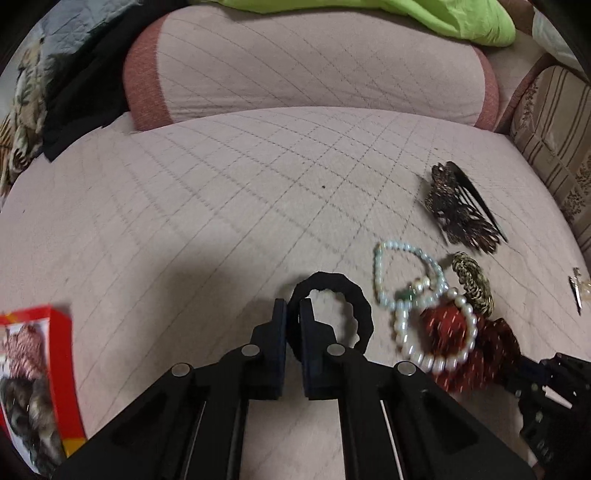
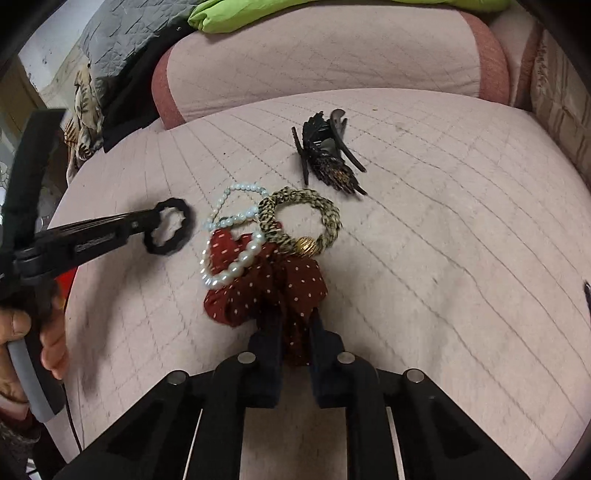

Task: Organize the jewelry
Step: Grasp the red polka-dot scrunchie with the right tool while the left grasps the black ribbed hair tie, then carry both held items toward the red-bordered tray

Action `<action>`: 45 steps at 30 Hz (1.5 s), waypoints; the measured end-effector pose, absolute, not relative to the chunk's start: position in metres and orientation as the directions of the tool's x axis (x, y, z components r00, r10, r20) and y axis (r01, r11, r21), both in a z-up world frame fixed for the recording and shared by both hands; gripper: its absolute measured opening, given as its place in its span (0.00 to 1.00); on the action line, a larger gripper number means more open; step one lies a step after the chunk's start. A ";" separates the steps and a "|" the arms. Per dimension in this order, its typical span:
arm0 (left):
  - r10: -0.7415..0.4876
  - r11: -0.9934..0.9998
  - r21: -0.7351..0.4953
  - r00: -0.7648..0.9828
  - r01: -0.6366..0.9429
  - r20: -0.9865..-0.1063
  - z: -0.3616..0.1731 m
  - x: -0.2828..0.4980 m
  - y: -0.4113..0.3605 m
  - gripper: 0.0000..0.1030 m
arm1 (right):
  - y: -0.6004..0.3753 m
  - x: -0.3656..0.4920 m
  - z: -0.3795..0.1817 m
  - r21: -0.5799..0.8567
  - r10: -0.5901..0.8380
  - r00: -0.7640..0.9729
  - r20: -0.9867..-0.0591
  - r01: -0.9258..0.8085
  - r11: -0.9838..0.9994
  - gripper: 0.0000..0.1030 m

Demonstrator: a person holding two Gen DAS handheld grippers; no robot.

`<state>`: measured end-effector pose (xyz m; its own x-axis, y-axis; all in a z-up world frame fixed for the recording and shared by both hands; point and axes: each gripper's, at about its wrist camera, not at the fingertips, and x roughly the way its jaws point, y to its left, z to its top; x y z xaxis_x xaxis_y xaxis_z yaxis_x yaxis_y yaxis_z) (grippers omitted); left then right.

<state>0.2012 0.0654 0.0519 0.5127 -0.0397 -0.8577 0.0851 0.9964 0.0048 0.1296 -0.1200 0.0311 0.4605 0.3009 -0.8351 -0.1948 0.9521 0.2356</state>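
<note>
My left gripper is shut on the rim of a black wavy hair tie and holds it just above the pink quilted cushion. The right wrist view shows that same gripper with the black tie from the side. My right gripper is shut on a dark red dotted scrunchie. A white pearl bracelet lies across the scrunchie. A pale bead bracelet and a leopard-print hair tie touch the pile. Behind them lies a dark claw clip.
A red box with a printed picture stands at the left cushion edge. A small metal clip lies at the far right. A pink bolster, green cloth and dark clothes lie at the back. A hand grips the left handle.
</note>
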 end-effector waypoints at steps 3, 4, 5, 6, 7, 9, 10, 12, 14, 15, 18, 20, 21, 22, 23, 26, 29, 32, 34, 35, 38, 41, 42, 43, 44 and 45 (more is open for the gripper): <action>-0.028 0.997 0.015 0.526 0.076 -0.850 0.059 0.175 0.073 0.06 | -0.122 0.107 0.039 0.203 0.275 0.466 -0.841 -0.199 0.959 0.12; -0.023 0.997 0.019 0.531 0.074 -0.847 0.062 0.165 0.075 0.06 | -0.124 0.100 0.040 0.199 0.271 0.465 -0.843 -0.199 0.960 0.12; -0.020 0.997 0.021 0.532 0.071 -0.846 0.064 0.157 0.076 0.06 | -0.126 0.094 0.041 0.197 0.269 0.464 -0.844 -0.198 0.960 0.12; -0.022 0.997 0.018 0.534 0.070 -0.845 0.067 0.146 0.078 0.06 | -0.128 0.085 0.042 0.195 0.266 0.462 -0.846 -0.196 0.961 0.12; -0.027 0.997 0.013 0.536 0.071 -0.844 0.070 0.136 0.079 0.06 | -0.130 0.076 0.044 0.193 0.263 0.460 -0.848 -0.194 0.962 0.12; -0.036 0.997 0.004 0.539 0.072 -0.841 0.075 0.116 0.081 0.06 | -0.134 0.060 0.047 0.195 0.263 0.462 -0.847 -0.191 0.962 0.12; -0.041 0.997 -0.001 0.541 0.074 -0.840 0.077 0.107 0.082 0.06 | -0.134 0.055 0.049 0.194 0.262 0.463 -0.847 -0.190 0.962 0.12; -0.048 0.997 -0.007 0.545 0.076 -0.837 0.081 0.089 0.083 0.06 | -0.137 0.037 0.054 0.191 0.260 0.469 -0.844 -0.189 0.963 0.12; -0.053 0.997 -0.014 0.551 0.075 -0.833 0.085 0.071 0.084 0.06 | -0.142 0.019 0.060 0.189 0.261 0.473 -0.841 -0.196 0.962 0.12; -0.060 0.997 -0.021 0.552 0.076 -0.831 0.087 0.064 0.084 0.06 | -0.144 0.010 0.063 0.181 0.256 0.475 -0.842 -0.198 0.963 0.12; -0.066 0.997 -0.027 0.561 0.078 -0.825 0.092 0.041 0.084 0.06 | -0.146 -0.009 0.071 0.163 0.244 0.481 -0.842 -0.204 0.965 0.12; -0.066 0.997 -0.025 0.572 0.079 -0.817 0.095 0.026 0.084 0.06 | -0.148 -0.019 0.079 0.152 0.237 0.492 -0.838 -0.207 0.967 0.12; -0.065 0.997 -0.023 0.576 0.080 -0.815 0.097 0.020 0.084 0.06 | -0.147 -0.023 0.084 0.148 0.237 0.500 -0.833 -0.212 0.966 0.12; -0.065 0.996 -0.021 0.581 0.082 -0.811 0.099 0.014 0.084 0.06 | -0.146 -0.025 0.088 0.148 0.241 0.506 -0.828 -0.217 0.965 0.12; -0.063 0.996 -0.018 0.586 0.083 -0.808 0.100 0.009 0.083 0.06 | -0.144 -0.027 0.093 0.148 0.246 0.514 -0.821 -0.224 0.963 0.12; -0.054 0.997 -0.007 0.598 0.080 -0.800 0.107 -0.001 0.083 0.06 | -0.133 -0.026 0.113 0.163 0.282 0.546 -0.789 -0.256 0.953 0.12; -0.047 0.997 -0.004 0.608 0.071 -0.792 0.113 -0.006 0.087 0.06 | -0.122 -0.025 0.135 0.234 0.375 0.567 -0.733 -0.308 0.922 0.12; -0.042 0.998 -0.009 0.612 0.057 -0.790 0.117 -0.007 0.093 0.06 | -0.109 -0.023 0.150 0.225 0.389 0.589 -0.709 -0.334 0.915 0.12; -0.040 0.999 -0.013 0.612 0.048 -0.790 0.118 -0.007 0.098 0.06 | -0.102 -0.020 0.150 0.204 0.373 0.590 -0.716 -0.334 0.920 0.12; -0.040 0.999 -0.017 0.611 0.043 -0.791 0.118 -0.007 0.100 0.06 | -0.099 -0.017 0.148 0.195 0.364 0.588 -0.722 -0.332 0.923 0.12; -0.032 0.999 -0.020 0.611 0.026 -0.791 0.120 -0.010 0.107 0.06 | -0.094 -0.016 0.143 0.197 0.362 0.575 -0.733 -0.330 0.923 0.12; -0.007 1.000 -0.008 0.616 0.002 -0.788 0.121 -0.014 0.116 0.06 | -0.089 -0.011 0.135 0.203 0.363 0.561 -0.744 -0.328 0.923 0.12; -0.001 1.000 -0.007 0.617 -0.007 -0.787 0.122 -0.016 0.119 0.06 | -0.088 -0.011 0.135 0.205 0.364 0.557 -0.747 -0.328 0.922 0.12; 0.005 1.000 -0.009 0.617 -0.019 -0.787 0.123 -0.019 0.124 0.06 | -0.085 -0.011 0.134 0.208 0.367 0.551 -0.749 -0.331 0.921 0.12; 0.011 0.999 -0.010 0.616 -0.030 -0.787 0.124 -0.020 0.128 0.06 | -0.081 -0.011 0.133 0.209 0.370 0.547 -0.751 -0.334 0.919 0.12; 0.018 0.999 -0.010 0.616 -0.042 -0.787 0.125 -0.022 0.132 0.06 | -0.077 -0.010 0.132 0.211 0.374 0.542 -0.753 -0.339 0.917 0.12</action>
